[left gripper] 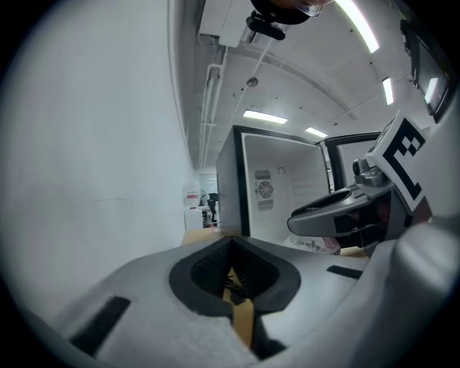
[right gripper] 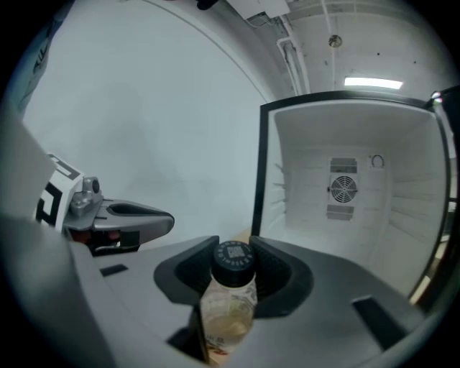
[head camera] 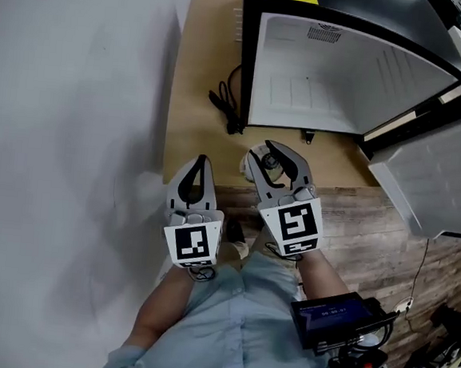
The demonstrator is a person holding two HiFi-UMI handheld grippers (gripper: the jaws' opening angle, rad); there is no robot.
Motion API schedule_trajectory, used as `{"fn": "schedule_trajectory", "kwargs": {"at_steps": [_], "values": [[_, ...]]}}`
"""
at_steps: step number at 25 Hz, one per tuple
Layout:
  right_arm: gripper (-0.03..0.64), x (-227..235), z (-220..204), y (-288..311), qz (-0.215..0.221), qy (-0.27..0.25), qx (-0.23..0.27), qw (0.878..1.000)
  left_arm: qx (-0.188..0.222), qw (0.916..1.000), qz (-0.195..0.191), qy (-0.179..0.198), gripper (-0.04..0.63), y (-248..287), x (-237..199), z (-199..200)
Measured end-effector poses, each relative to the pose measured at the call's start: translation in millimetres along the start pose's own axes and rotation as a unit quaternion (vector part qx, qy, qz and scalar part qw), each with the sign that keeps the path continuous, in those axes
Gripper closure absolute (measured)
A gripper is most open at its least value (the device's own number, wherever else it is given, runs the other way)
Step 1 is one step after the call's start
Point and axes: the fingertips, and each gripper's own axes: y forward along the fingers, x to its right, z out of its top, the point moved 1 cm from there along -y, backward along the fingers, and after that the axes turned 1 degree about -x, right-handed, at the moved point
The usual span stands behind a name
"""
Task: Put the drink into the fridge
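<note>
the right gripper (head camera: pixel 270 154) pinches the drink (right gripper: pixel 228 305), a clear bottle with a black cap (right gripper: pixel 233 259). its fingers (right gripper: pixel 284 269) press on the neck from either side, and the bottle stands upright between them. the drink is held in the air in front of the open fridge (head camera: pixel 336 76), whose white inside faces it and whose door (head camera: pixel 435 177) swings out to the right. the left gripper (head camera: pixel 201 161) hangs just beside the right one, its fingers (left gripper: pixel 207 269) pressed together at the tips. the fridge stands on a tan surface (head camera: pixel 200 72), with a black cable (head camera: pixel 225 103) lying beside it.
</note>
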Motion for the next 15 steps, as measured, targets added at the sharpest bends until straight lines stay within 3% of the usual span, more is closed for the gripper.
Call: {"fn": "schedule_trajectory", "kwargs": {"at_steps": [7, 11, 15], "values": [[0.48, 65.8, -21.8, -48.8, -0.061, 0.022, -0.025, 0.998, -0.006, 0.9968, -0.077, 0.017, 0.586, 41.1, 77.5, -0.5], [0.48, 84.3, -23.3, -65.9, -0.071, 0.024, -0.027, 0.997, 0.003, 0.9948, -0.095, 0.036, 0.587, 57.1, 104.4, 2.1], [0.48, 70.9, -5.2, -76.8, -0.063, 0.029, -0.028, 0.997, 0.016, 0.9944, -0.093, 0.046, 0.588, 55.1, 97.6, 13.2]]}}
